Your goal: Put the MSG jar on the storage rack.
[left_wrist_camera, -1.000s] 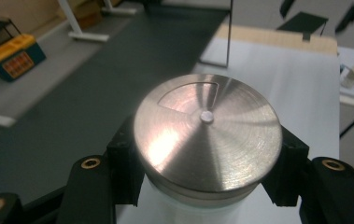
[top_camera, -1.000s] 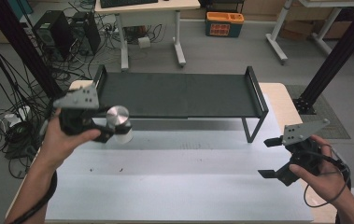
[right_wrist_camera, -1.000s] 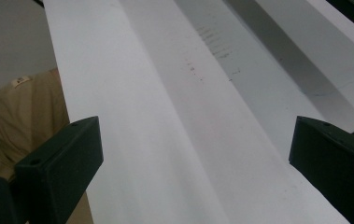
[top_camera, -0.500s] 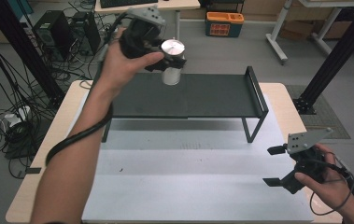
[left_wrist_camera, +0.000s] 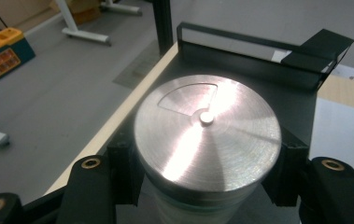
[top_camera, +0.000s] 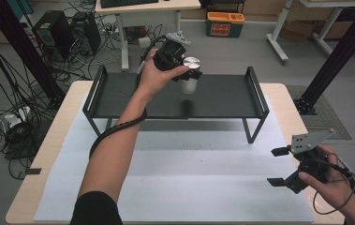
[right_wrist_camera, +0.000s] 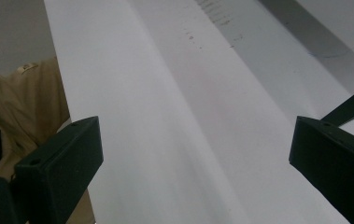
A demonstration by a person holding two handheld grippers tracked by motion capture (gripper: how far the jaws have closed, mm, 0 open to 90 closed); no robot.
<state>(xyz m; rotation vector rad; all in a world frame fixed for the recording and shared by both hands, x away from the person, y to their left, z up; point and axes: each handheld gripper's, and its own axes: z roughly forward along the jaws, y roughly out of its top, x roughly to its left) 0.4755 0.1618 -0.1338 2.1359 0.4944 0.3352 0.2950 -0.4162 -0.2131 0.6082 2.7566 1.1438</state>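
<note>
The left gripper (top_camera: 184, 75) pinches a clear jar with a round brushed-steel lid (left_wrist_camera: 207, 135); beneath it, a black metal shelf (top_camera: 222, 101). The right gripper (top_camera: 280, 166), spread, hovers above white table paper (right_wrist_camera: 174, 140).

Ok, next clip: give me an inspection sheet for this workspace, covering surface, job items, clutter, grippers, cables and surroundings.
Surface: wooden table covered by a white sheet with a few small marks.
Job's things: metal-lidded jar held in the air above the black shelf rack; shelf top bare.
Clutter: nothing seen.
Grippers: left gripper shut on the jar, pads at its sides below the lid; right gripper open, low over the sheet near the table's right edge, holding nothing.
Cables: one trails along the left forearm; loose cable tangle on the floor left of the table.
Surroundings: desks, computer towers, orange-and-yellow toolbox, black frame posts.
</note>
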